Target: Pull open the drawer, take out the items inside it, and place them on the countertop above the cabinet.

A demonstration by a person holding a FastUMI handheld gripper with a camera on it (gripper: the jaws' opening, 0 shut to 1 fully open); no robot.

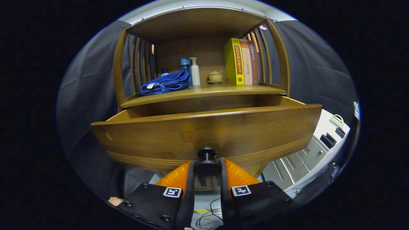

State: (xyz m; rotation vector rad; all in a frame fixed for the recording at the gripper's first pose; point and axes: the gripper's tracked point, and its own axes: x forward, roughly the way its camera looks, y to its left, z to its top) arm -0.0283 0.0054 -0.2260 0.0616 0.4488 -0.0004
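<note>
The wooden drawer (204,134) stands pulled out of the cabinet, its curved front panel close ahead of me. A round dark knob (206,163) sticks out from the lower middle of that panel. My gripper (207,166) is shut on the knob, one finger on each side of it. The drawer's inside is hidden behind its front panel. Above the drawer runs the wooden countertop (204,92), with a folded blue towel (166,83) lying on its left part.
On the countertop stand a blue bottle (185,67), a white pump bottle (194,72), a small lidded cup (215,77) and upright books (241,61). Slatted sides and a top shelf enclose it. A white cabinet (306,156) stands to the lower right. Cables (207,214) lie on the floor.
</note>
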